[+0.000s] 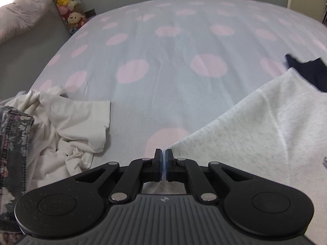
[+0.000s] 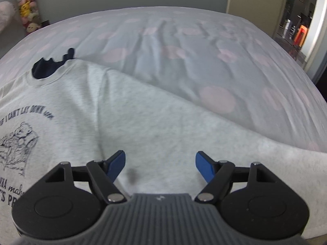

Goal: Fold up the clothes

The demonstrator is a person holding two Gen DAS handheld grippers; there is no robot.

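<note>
Home bedroom. Wide bed with pale blue sheet printed in pink dots [image 1: 163, 65] fills both views. Column of stuffed plush toys [image 1: 67, 4] stands against grey wall. Loose crumpled white garment [image 1: 67, 126] lies on bed. Open doorway [image 2: 300, 26] leads to another room.

Grey sweatshirt [image 2: 147, 122]: heathered matt fleece-knit, ribbed collar, dark print at 9 o'clock in the right wrist view; bed sheet [image 1: 173, 65] is smooth thin matt cloth, lightly creased. White garment [image 1: 77, 118] at 8 o'clock in the left wrist view: soft crumpled matt jersey; floral fabric [image 1: 12, 143] at 9 o'clock looks coarser, stitched hem. Both grippers: matt black plastic links, shiny metal pins, ribbed grey housing, smooth blue pads [image 2: 117, 164].
</note>
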